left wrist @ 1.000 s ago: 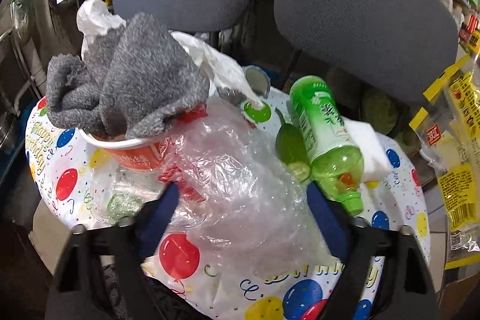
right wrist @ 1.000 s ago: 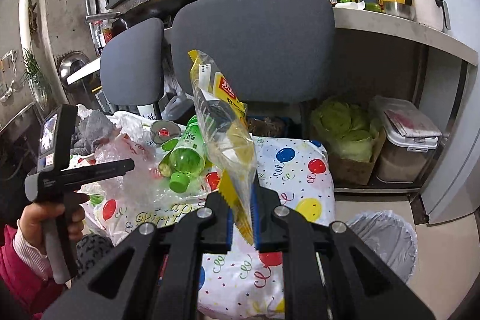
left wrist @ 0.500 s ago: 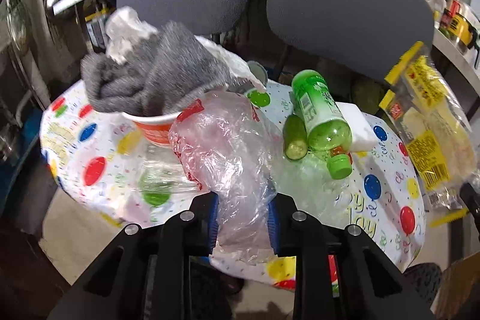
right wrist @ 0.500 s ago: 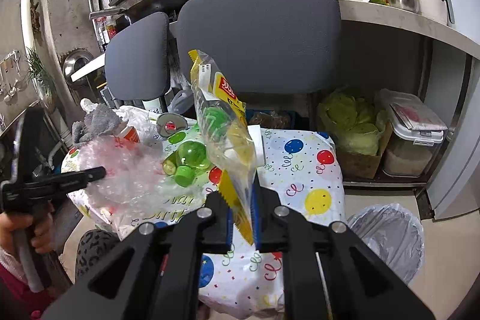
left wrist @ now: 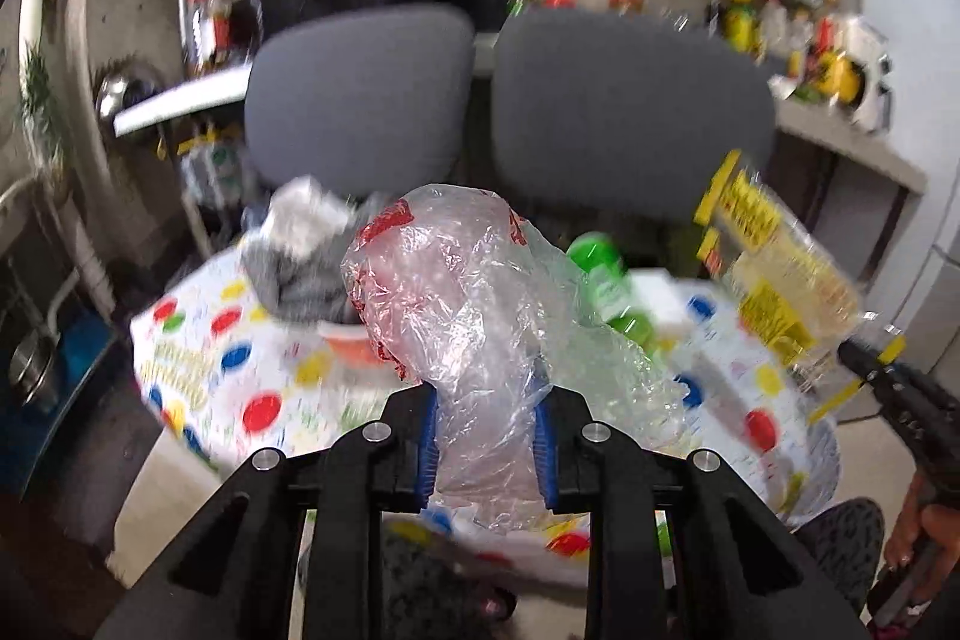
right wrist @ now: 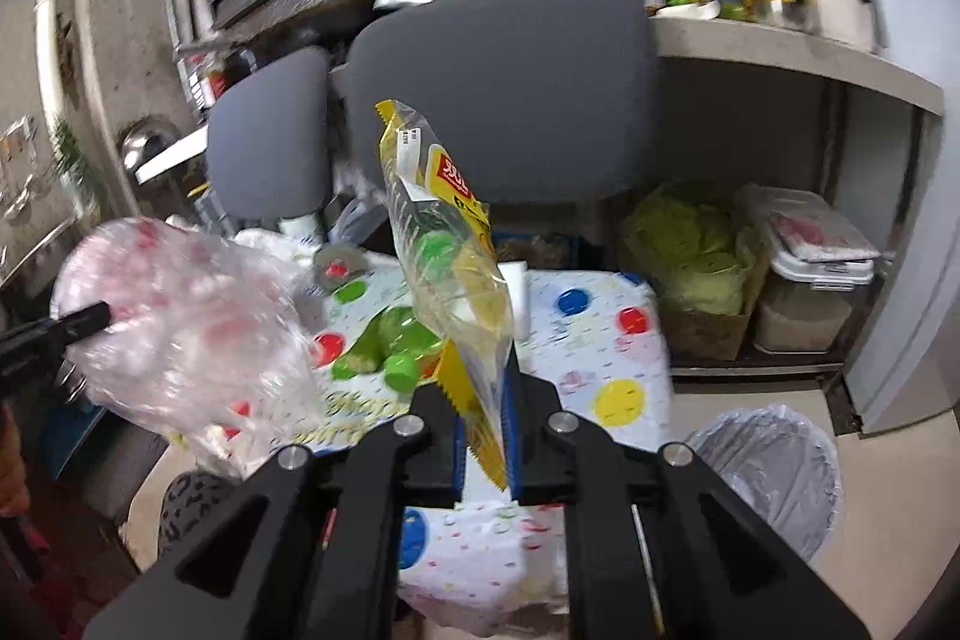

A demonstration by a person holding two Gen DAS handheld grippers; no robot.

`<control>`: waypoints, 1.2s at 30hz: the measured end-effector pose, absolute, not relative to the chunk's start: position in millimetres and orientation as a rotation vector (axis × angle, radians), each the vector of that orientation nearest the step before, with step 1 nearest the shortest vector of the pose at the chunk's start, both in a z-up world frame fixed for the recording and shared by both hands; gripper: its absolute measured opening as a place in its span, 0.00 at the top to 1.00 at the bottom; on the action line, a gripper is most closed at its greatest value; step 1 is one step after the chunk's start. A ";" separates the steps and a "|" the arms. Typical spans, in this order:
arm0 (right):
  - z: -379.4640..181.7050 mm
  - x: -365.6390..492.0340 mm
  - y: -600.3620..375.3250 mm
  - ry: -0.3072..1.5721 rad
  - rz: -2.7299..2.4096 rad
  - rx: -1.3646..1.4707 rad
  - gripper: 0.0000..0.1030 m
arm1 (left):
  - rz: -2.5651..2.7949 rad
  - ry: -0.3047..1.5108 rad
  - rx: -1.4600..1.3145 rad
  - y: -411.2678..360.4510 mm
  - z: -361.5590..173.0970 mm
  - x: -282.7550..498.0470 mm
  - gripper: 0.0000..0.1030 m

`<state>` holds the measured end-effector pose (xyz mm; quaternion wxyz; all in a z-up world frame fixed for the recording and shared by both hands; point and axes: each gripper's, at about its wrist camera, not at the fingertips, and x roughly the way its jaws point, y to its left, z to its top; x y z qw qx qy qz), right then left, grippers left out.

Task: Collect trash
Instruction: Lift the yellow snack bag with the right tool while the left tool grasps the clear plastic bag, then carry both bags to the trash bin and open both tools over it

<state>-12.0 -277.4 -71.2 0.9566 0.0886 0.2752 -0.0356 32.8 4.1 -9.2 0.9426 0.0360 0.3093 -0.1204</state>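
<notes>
- We count two grippers, each holding one piece of trash.
- Our left gripper has its jaws clamped on one crumpled clear plastic bag with red print; the bag is lifted clear of the worktop, bunched between the blue pads and billowing above them.
- Our right gripper has its jaws pinched tight on the lower end of one yellow-and-clear snack wrapper, which stands upright above the worktop's balloon-print cloth.
- On the worktop we see one green bottle lying on its side, one red-and-white paper cup with one grey cloth stuffed in its top, and one white block beside the bottle.
- Two grey chair backs stand behind the worktop.
- One lined waste bin sits on the floor, right of the worktop.
</notes>
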 end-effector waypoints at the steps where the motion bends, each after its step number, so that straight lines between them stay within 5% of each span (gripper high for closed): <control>1: -69.3 -16.1 -284.4 0.551 -0.096 0.186 0.91 | -0.271 0.601 0.069 -1.3 -2.9 32.1 0.75; 8: -69.9 -76.7 -363.5 0.529 -0.351 0.264 0.91 | -0.512 0.577 0.069 -86.3 -8.4 40.0 0.75; 22: -133.9 -119.3 -479.4 0.700 -0.624 0.413 0.90 | -0.921 0.801 0.246 -335.9 -109.7 46.2 0.74; 26: -152.1 -112.8 -500.9 0.734 -0.631 0.470 0.80 | -0.951 0.839 0.256 -367.4 -121.1 52.6 0.56; 29: -162.7 -106.9 -512.2 0.761 -0.637 0.497 0.53 | -0.947 0.862 0.266 -386.6 -130.4 56.1 0.47; 36: -154.0 -112.3 -501.6 0.739 -0.625 0.477 0.51 | -0.937 0.834 0.248 -372.6 -119.9 55.0 0.41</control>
